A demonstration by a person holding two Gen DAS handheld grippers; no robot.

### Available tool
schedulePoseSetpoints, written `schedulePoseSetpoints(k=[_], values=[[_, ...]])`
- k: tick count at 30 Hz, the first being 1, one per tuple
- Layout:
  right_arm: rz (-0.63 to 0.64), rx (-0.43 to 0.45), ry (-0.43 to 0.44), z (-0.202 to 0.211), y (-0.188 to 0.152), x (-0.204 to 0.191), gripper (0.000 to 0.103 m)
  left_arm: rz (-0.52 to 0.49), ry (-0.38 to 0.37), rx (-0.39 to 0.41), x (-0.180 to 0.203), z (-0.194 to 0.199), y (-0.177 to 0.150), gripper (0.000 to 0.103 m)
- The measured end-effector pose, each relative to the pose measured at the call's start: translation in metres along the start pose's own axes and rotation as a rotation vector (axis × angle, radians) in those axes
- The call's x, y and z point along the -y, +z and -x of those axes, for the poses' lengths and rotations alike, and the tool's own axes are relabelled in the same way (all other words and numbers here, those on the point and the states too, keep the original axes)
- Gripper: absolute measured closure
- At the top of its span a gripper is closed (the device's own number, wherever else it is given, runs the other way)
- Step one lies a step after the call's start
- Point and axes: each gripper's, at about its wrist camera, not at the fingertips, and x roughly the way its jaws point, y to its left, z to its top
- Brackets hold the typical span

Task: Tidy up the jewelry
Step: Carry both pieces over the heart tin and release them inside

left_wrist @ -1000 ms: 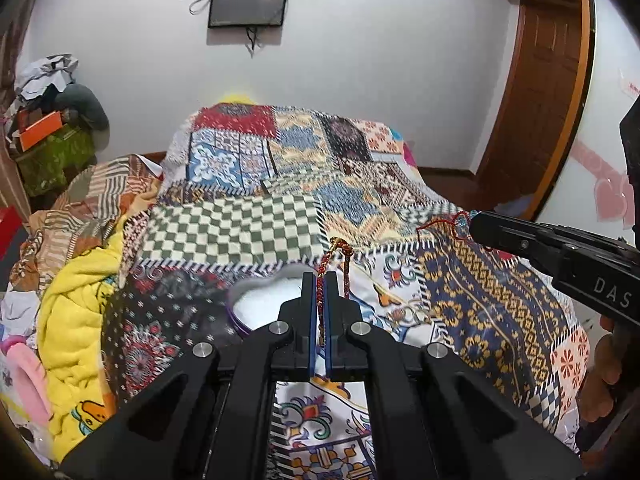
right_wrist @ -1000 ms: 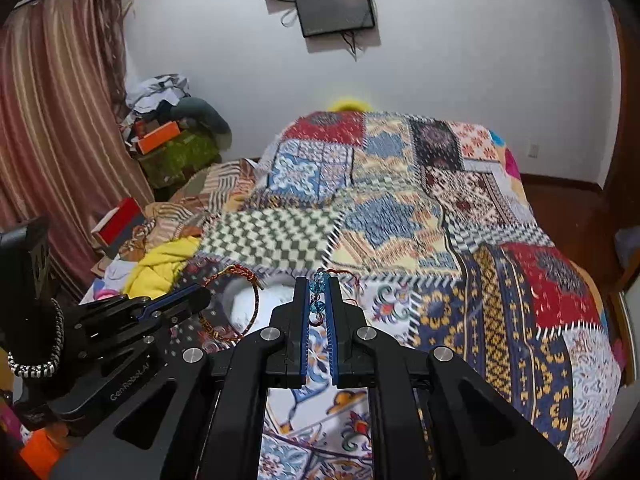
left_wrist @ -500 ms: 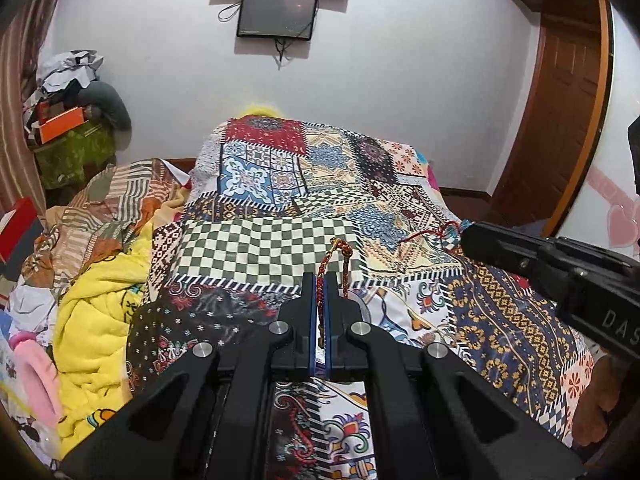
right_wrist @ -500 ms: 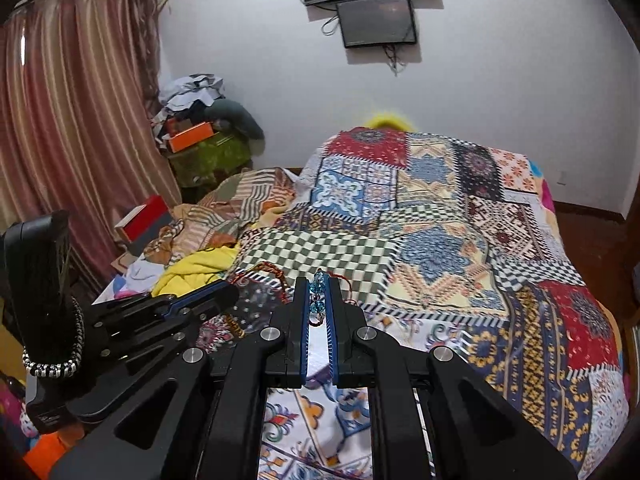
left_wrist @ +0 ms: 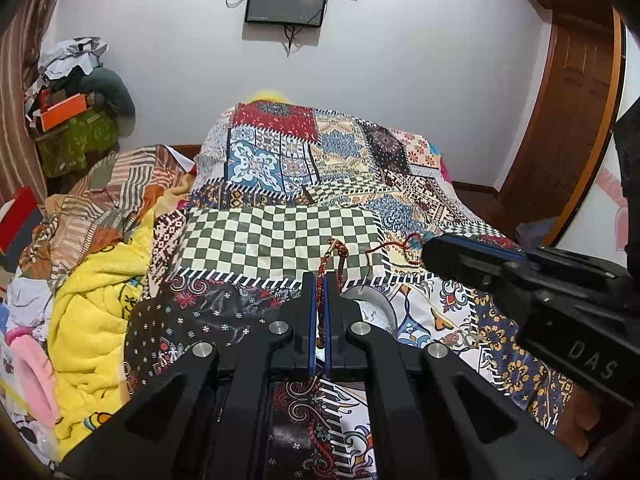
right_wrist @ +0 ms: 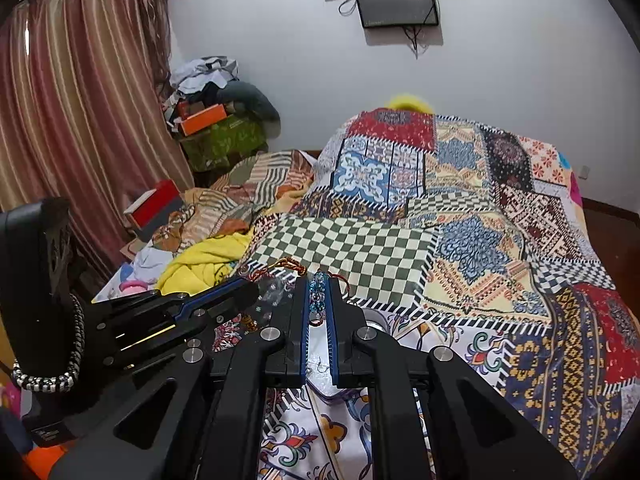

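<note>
My black left gripper pinches a red-and-gold braided bracelet; my right gripper grips a blue beaded bracelet. Behind them, the patchwork bedspread shows green-and-cream checks; left of it, a yellow blanket.

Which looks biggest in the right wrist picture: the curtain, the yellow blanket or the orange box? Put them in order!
1. Curtain, by far the largest.
2. Yellow blanket.
3. Orange box, smallest, though it sits farther from the camera, so its true size is unsure.

Right tongs tight on blue beaded bracelet above patchwork bedspread
</note>
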Motion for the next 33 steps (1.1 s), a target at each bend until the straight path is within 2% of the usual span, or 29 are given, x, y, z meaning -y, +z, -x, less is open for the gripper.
schedulePoseSetpoints(k=[16, 33], values=[[-0.047, -0.113, 0.018, -0.045, -0.023, 0.024, 0.096, -0.001, -0.029, -0.118, 0.004, -0.054, -0.018, 0.102], [-0.046, -0.189, 0.015, -0.067, -0.038, 0.030, 0.096, -0.009, -0.008, -0.152, -0.002, -0.064, -0.023, 0.102]])
